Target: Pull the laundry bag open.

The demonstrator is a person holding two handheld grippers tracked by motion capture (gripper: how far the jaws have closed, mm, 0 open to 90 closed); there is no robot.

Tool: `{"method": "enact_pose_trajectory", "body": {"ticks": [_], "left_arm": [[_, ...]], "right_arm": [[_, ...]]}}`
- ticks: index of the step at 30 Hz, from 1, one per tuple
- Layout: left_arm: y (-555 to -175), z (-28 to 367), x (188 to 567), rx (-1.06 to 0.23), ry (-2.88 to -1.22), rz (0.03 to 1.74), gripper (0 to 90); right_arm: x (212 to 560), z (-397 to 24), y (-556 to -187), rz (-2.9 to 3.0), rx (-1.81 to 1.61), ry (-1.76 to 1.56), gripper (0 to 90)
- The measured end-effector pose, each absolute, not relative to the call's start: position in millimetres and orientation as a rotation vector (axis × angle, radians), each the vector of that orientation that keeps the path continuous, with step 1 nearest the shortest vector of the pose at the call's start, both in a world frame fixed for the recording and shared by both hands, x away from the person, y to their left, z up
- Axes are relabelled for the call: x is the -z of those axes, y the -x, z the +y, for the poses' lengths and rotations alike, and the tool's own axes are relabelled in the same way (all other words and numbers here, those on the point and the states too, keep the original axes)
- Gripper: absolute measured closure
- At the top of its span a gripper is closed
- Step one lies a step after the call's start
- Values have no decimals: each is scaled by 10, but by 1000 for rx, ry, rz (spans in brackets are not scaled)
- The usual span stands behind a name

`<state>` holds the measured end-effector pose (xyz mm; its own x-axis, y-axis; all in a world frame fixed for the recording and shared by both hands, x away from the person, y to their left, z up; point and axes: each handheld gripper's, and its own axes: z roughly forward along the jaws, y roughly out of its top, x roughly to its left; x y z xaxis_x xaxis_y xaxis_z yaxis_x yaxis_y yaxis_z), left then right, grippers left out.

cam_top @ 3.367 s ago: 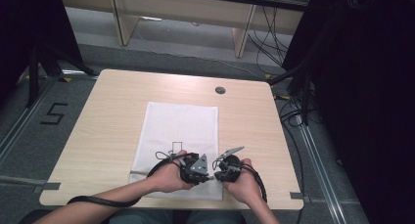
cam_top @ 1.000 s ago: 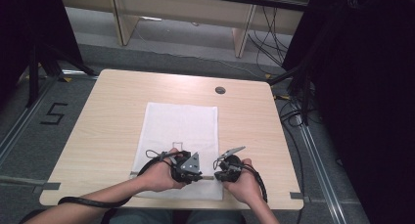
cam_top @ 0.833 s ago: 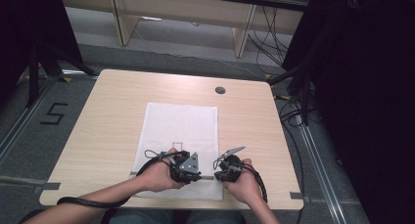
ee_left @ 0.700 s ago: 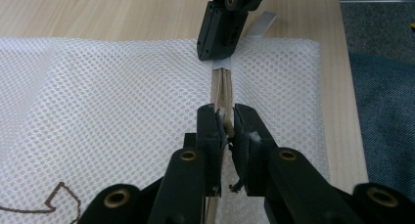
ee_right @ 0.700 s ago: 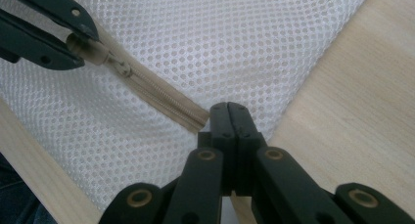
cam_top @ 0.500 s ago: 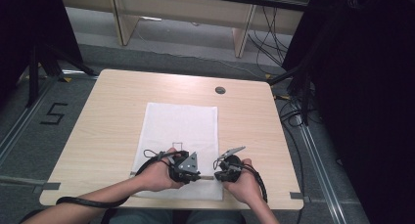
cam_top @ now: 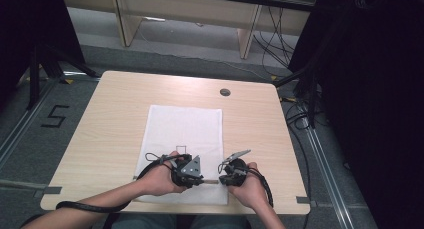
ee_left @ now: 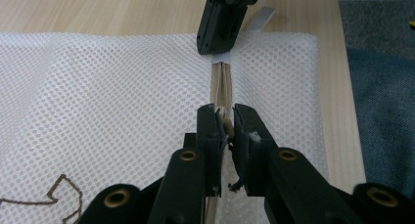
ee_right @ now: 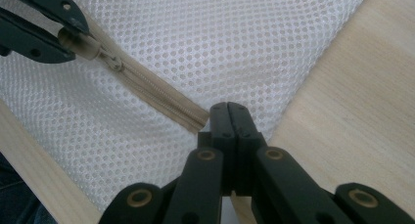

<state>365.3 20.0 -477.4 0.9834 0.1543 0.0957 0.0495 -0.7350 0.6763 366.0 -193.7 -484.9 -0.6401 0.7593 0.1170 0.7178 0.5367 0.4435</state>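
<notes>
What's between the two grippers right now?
A stretch of beige zipper on the white mesh bag, running from the left gripper, shut on the zipper pull, to the right gripper at the zipper's end. The left gripper view shows it.

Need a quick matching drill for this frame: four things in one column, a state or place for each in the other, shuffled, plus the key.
Column 1
1. left gripper
2. right gripper
3. mesh bag
4. round grommet

Column 2
A. lies flat on the table, white
B. clamped on the zipper pull
C. set in the tabletop near the far edge
D. pinching the bag's edge at the zipper's end

Pairs: 1-B, 2-D, 3-A, 4-C
</notes>
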Motion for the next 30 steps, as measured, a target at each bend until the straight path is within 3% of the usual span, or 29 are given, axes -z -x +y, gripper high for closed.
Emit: {"method": "enact_pose_trajectory", "body": {"ticks": [30], "left_arm": [[-3650,267,4772,-174,-2385,157,815]], "right_arm": [[4854,-1943,-3665,2678,-720,-1274,900]]}}
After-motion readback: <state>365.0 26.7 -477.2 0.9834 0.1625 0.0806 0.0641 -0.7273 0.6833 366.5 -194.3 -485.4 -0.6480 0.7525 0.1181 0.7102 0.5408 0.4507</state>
